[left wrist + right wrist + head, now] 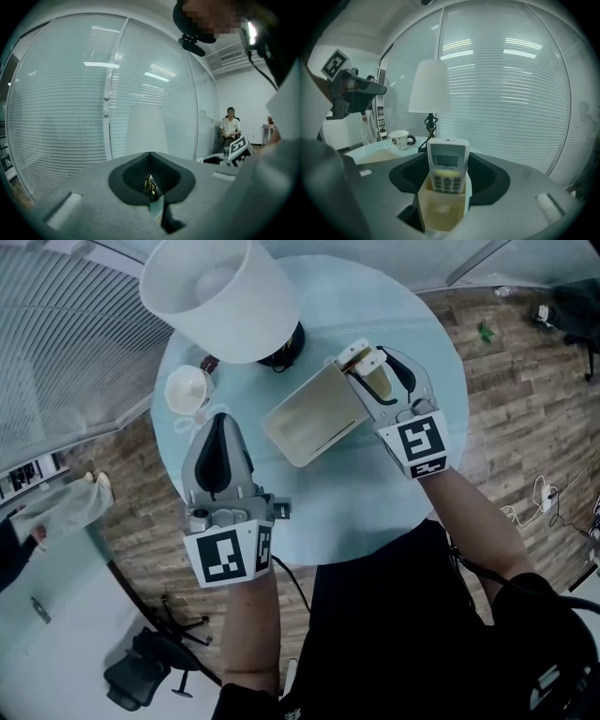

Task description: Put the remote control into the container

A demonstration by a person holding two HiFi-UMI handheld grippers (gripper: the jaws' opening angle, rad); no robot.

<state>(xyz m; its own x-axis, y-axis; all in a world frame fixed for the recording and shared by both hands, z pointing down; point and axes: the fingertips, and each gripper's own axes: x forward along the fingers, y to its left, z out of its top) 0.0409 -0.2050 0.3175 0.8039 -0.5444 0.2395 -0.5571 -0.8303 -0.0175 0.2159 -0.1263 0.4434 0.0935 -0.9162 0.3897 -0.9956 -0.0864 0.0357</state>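
The remote control (pixel 447 166) stands upright between the right tongs (pixel 445 187), which pinch its lower, keypad end; its screen faces the camera. From the head view it sits at the far right corner of the container (pixel 314 415), at the rim; whether it touches the rim I cannot tell. The container is one shallow, pale rectangular tray, and inside it only its own pale bottom shows. Left of the container is one cup (pixel 187 388) on a saucer. Beyond the container stands one lamp (pixel 220 292), its white shade hanging over the space between cup and container, with a dark base and cord beneath it. All rest on the round glass tabletop (pixel 356 512). Nearer than the container, to its left, the left tongs (pixel 218 427) hang pressed together, gripping nothing.
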